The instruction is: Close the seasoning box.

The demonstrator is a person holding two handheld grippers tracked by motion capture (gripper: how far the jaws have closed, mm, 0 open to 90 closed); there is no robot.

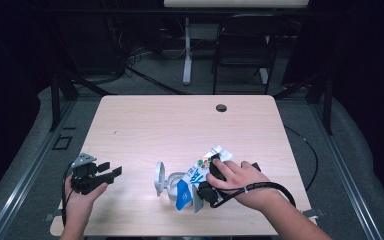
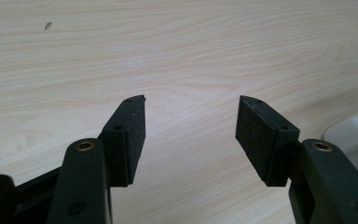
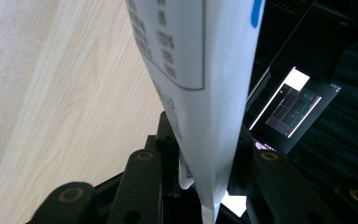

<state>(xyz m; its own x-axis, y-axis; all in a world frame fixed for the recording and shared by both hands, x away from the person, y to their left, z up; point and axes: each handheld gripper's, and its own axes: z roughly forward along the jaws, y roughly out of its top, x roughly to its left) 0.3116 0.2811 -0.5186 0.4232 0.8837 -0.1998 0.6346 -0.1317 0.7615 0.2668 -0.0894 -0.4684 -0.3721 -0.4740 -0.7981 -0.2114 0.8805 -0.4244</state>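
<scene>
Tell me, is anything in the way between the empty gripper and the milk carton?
Yes. A clear plastic cup lying on its side sits between the left gripper, whose jaws are open and empty, and the milk carton. The carton is between the jaws of the right gripper.

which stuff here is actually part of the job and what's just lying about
In the job:
- carton, white and blue, clamped in the right gripper
- pale grey holder right beside the carton

Just there:
- left gripper, jaws open, nothing between them
- table, bare wood
- black chair beyond the table
</scene>
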